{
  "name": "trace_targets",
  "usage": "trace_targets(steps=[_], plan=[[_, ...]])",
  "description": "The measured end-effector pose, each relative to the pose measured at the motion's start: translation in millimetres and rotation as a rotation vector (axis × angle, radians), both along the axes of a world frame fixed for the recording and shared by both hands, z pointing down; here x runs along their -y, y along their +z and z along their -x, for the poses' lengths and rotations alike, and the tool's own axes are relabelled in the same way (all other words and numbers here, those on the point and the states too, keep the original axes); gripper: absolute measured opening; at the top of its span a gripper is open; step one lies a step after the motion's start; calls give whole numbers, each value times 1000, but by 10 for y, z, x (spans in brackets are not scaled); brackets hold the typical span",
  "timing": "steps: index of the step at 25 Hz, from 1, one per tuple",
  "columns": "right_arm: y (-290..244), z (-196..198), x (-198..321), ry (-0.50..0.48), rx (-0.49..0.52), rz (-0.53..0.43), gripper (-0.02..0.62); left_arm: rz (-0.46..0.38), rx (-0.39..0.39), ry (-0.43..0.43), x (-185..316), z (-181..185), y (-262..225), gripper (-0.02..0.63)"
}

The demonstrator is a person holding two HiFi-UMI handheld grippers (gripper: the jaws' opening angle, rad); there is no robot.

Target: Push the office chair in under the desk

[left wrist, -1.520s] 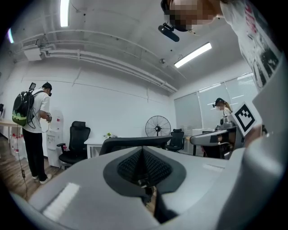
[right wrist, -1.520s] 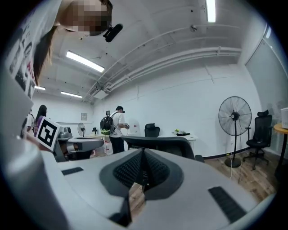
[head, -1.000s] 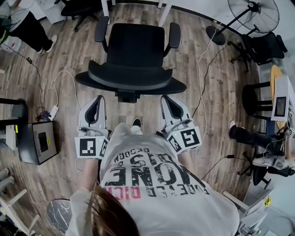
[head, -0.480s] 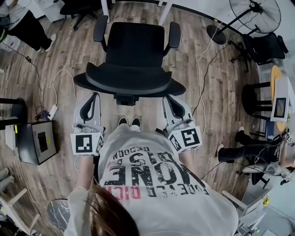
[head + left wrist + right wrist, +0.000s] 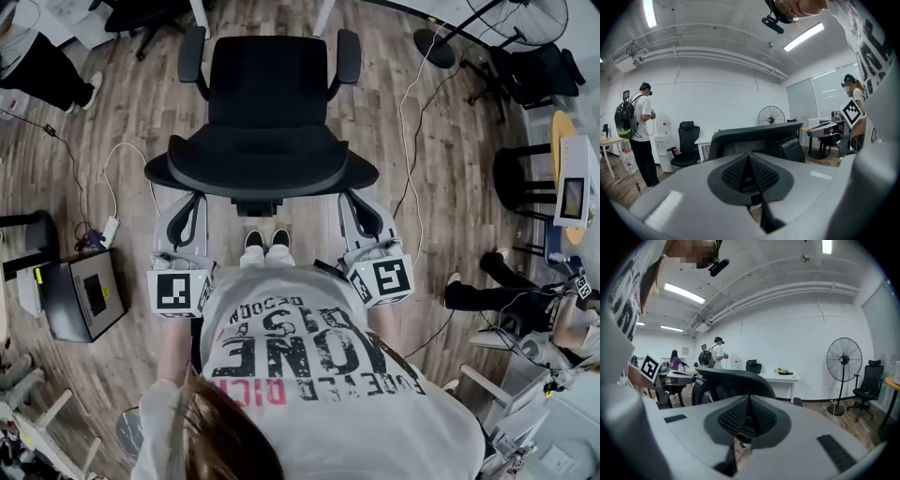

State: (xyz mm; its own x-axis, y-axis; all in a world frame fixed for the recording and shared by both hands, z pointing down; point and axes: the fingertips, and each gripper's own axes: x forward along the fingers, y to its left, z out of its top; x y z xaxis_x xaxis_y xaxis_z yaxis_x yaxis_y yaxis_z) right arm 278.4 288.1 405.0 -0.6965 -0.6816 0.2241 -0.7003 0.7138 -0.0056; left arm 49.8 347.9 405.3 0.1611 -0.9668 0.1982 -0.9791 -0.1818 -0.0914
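The black office chair (image 5: 267,89) stands on the wood floor, its curved backrest (image 5: 262,167) towards me and its seat towards the white desk legs (image 5: 325,13) at the top edge. My left gripper (image 5: 185,196) is shut and empty, tips at the backrest's left end. At the backrest's right end is my right gripper (image 5: 357,194), also shut and empty. The left gripper view has the closed left gripper (image 5: 749,157) just behind the backrest (image 5: 754,137). In the right gripper view the closed right gripper (image 5: 749,399) points at the backrest (image 5: 736,379), with the white desk (image 5: 780,378) beyond.
White cables (image 5: 408,122) trail over the floor on both sides of the chair. A black box (image 5: 82,295) sits at the left. A standing fan (image 5: 441,42) and another black chair (image 5: 539,80) are at the top right. People stand at the top left (image 5: 42,61) and right (image 5: 487,292).
The chair has rolled away from me towards the desk legs. Both grippers and the person's feet have followed it forward, still shut at the backrest's ends.
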Motion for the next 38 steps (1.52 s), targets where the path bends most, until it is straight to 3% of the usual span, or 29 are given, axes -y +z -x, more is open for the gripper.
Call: trace_targets(steps=[3,11,13,14,15,24,32,38], plan=[[77,-54,18,3,-44,-3,21,27,22,16,20,-7,73,12],[157,3,47,-67,-101,27,23,109,172,125,73,26,215,23],[208,19,54,-90,-135,26,41,134,233,164,75,5,276,96],[246,30,56,-105,-148,32,88,153,268,184,70,-3,322,118],[287,46,55,-122,-163,38,121,176,302,204,57,-5,385,127],[709,189,-17,-313,-478,8,163,334,684,381,45,51,833,176],[986,149,63,-386,-769,-89,172,447,823,440,106,84,1090,176],[1080,175,114,-441,-861,-161,170,456,827,428,195,87,1162,170]])
